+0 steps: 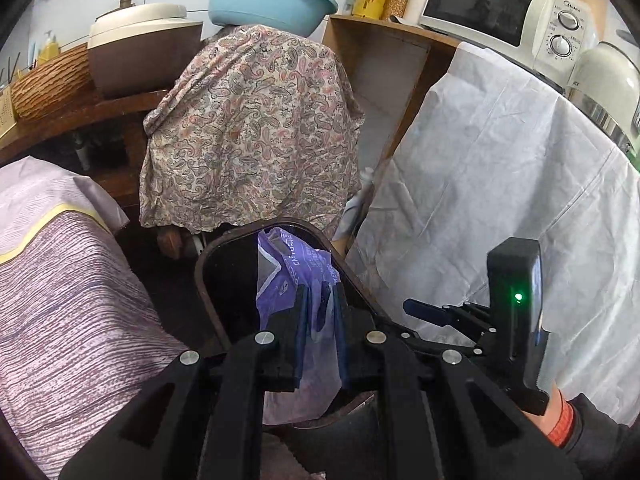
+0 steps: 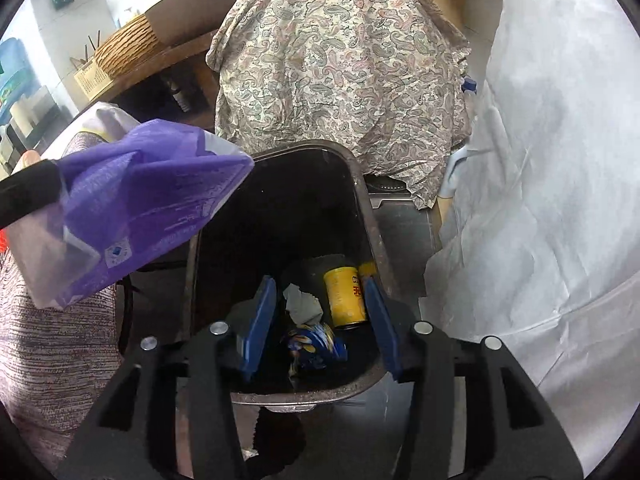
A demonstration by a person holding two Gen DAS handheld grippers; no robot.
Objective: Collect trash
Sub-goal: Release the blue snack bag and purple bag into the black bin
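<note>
a cramped home kitchen: a white microwave (image 1: 500,16) and a kettle (image 1: 608,88) stand on a shelf, a rice cooker (image 1: 136,52) and woven basket (image 1: 52,80) on the wooden table (image 1: 80,120), furniture draped in paisley cloth (image 1: 248,128).

Left tongs (image 1: 318,300): angled downward, nearly closed, pinching a purple plastic bag (image 1: 296,276).
Right tongs (image 2: 318,322): angled downward, blue pads (image 2: 260,320) apart, nothing gripped.

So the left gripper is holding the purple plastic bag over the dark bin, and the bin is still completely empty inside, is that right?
Not quite. The left gripper does hold the purple plastic bag above the dark bin, but the bin is not empty. The right wrist view shows a yellow can, a crumpled paper and a blue wrapper at its bottom.
</note>
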